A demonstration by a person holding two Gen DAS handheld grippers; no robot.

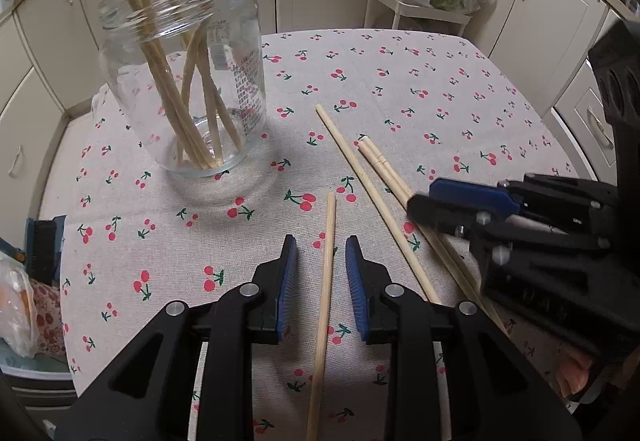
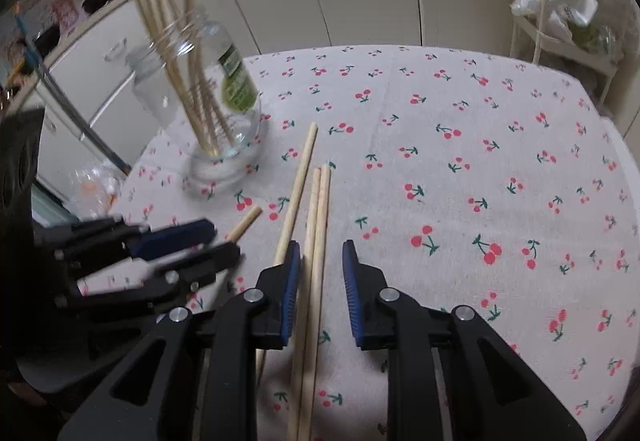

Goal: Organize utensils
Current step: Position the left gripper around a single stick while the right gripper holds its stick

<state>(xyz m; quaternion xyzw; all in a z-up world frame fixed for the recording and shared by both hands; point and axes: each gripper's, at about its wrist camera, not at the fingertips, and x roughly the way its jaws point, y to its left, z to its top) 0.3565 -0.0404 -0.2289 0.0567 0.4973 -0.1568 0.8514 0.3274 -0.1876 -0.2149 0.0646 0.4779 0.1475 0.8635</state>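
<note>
**Inspector A:** Left gripper (image 1: pixel 321 247): jaws stand apart at a moderate width. A single chopstick (image 1: pixel 326 293) lies on the table (image 1: pixel 440 81) in the gap between the blue pads (image 1: pixel 289 281). I see no contact with either pad; the stick rests on the cherry-print cloth, not gripped.

**Inspector B:** Its orientation?

**Inspector A:** Long axis runs along the fingers, near end under the gripper body, far end pointing away toward the table's middle.

**Inspector B:** Right gripper (image 2: pixel 321 251)?

**Inspector A:** Jaws likewise parted, holding nothing. A pair of chopsticks (image 2: pixel 318 225) lies side by side in the gap, close against the left pad (image 2: pixel 291 289); whether it touches, I cannot tell. A fourth chopstick (image 2: pixel 296 197) lies just left of that pad, angled slightly, tip toward the jar.

**Inspector B:** Axis of the pair?

**Inspector A:** Parallel to each other, roughly in line with the fingers, tips away from the camera.

**Inspector B:** And the jar?

**Inspector A:** Glass jar (image 1: pixel 188 81) upright at the table's far left, holding several chopsticks (image 1: pixel 160 41) that lean and cross inside it, ends rising above the rim. Well apart from both grippers.
</note>
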